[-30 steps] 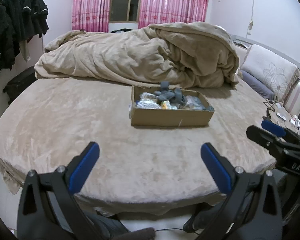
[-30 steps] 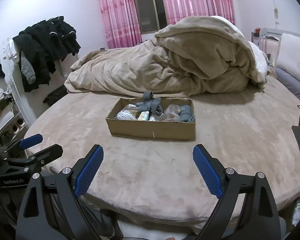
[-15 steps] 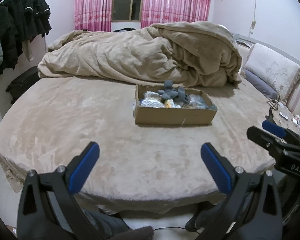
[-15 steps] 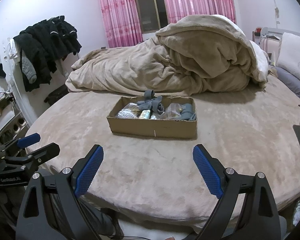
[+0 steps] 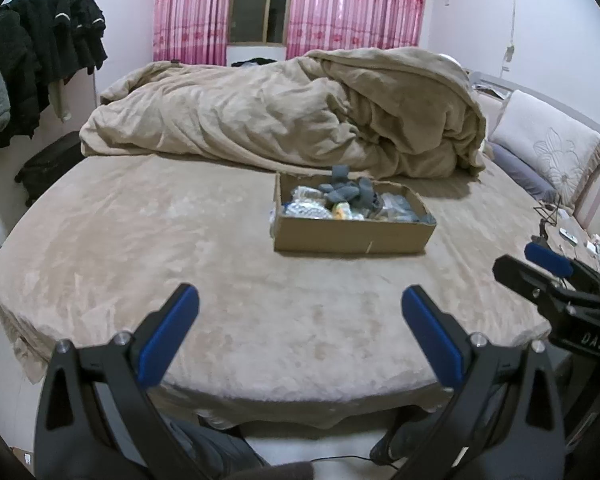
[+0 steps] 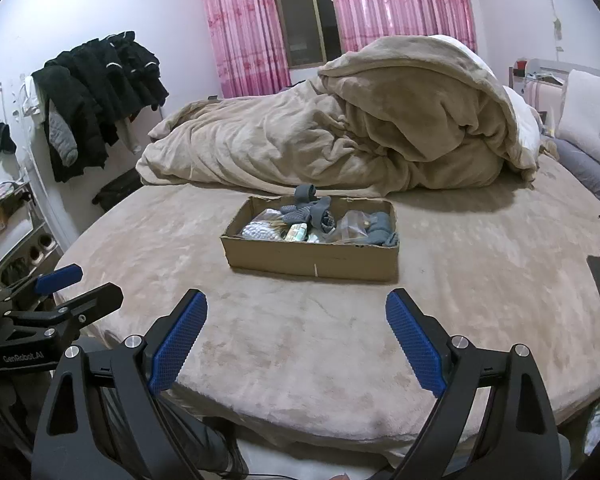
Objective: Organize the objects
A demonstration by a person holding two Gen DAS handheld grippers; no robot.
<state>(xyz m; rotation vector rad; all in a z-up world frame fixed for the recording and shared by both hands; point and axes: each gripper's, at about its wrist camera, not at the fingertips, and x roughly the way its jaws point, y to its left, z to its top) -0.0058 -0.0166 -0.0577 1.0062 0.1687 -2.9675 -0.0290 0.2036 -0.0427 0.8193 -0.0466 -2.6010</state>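
Both grippers, left and right, wide open and empty, box dead ahead, long side crosswise, right probably nearer.

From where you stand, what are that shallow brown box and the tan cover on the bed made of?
The shallow brown box looks like plain matte cardboard: raw, slightly ragged rim, flat brown walls. The tan bed cover seems a plush fleece or velvet-like fabric: its soft nap shows lighter and darker brushed patches.
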